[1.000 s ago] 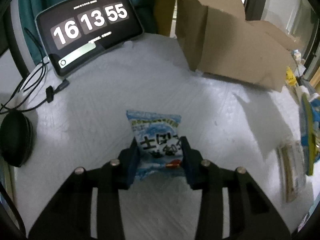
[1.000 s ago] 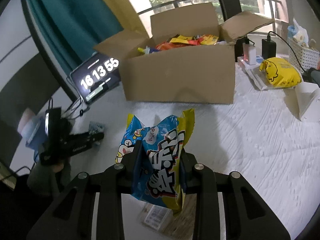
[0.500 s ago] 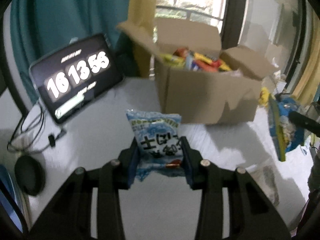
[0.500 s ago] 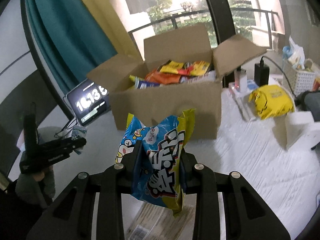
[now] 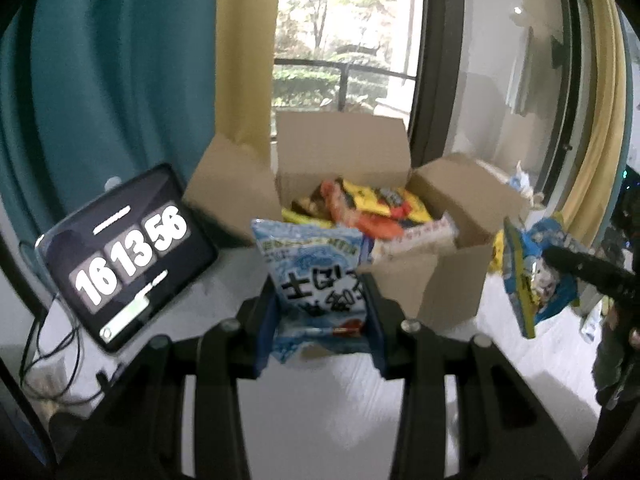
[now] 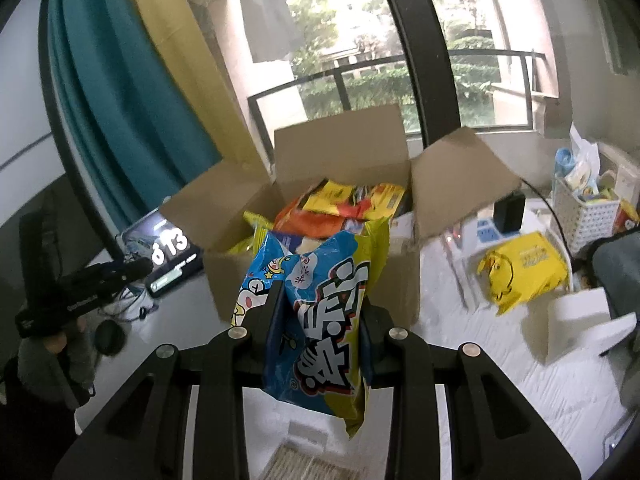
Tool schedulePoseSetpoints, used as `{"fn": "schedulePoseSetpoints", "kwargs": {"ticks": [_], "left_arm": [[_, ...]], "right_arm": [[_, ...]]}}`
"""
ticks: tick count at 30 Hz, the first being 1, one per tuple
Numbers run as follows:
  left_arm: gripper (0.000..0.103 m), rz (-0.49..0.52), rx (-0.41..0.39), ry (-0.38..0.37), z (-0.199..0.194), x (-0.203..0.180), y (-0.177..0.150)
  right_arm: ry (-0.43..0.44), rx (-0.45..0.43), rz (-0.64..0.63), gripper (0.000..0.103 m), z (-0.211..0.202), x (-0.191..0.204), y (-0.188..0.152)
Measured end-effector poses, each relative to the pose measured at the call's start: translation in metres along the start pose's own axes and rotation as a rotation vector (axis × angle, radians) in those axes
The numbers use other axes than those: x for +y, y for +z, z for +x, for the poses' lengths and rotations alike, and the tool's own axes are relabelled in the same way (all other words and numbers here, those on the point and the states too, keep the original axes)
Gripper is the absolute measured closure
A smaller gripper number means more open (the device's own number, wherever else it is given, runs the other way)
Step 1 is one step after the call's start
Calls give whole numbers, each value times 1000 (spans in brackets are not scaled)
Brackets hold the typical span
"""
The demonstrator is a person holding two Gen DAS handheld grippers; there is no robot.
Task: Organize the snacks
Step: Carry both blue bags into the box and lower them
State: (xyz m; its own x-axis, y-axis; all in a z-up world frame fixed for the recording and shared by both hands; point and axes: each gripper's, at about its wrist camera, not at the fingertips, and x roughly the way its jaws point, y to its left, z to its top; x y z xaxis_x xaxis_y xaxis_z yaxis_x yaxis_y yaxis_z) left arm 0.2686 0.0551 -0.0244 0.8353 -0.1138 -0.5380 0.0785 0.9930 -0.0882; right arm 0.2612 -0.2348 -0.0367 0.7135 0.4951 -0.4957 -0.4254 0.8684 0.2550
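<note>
A tablet (image 5: 124,256) showing a clock leans against the teal curtain (image 5: 100,80). Cables (image 5: 48,344) trail just beside the tablet. A white basket (image 6: 588,212) stands well apart from it.

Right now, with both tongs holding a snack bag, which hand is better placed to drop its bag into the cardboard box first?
Probably the right. The right tongs hold the blue-and-yellow bag squarely facing the cardboard box, its top overlapping the opening. The left tongs hold the pale blue bag toward the box's left corner.
</note>
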Motion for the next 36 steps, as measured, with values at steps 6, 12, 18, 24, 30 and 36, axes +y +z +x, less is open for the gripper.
{"fn": "schedulePoseSetpoints", "kwargs": {"ticks": [6,12,18,24,30,36], "left_arm": [[63,15,-28,-16,13,-1,27],[63,36,-54,-12,31,-2,54],[63,28,-49,-27,55,2,74],[63,37,-40,-28,83,3,90],[63,40,-24,-20,116,4,106],[63,55,-9,-24,144,3,117]], "right_arm": [[-16,-44,-10,70,4,-1,22],[-21,-83,-24,70,11,-1,45],[-27,-119,-39,70,26,-3,71],[-39,-141,-48,70,40,-5,89],[-38,-159,-50,70,52,-15,104],[-40,-163,-42,70,62,-25,106]]}}
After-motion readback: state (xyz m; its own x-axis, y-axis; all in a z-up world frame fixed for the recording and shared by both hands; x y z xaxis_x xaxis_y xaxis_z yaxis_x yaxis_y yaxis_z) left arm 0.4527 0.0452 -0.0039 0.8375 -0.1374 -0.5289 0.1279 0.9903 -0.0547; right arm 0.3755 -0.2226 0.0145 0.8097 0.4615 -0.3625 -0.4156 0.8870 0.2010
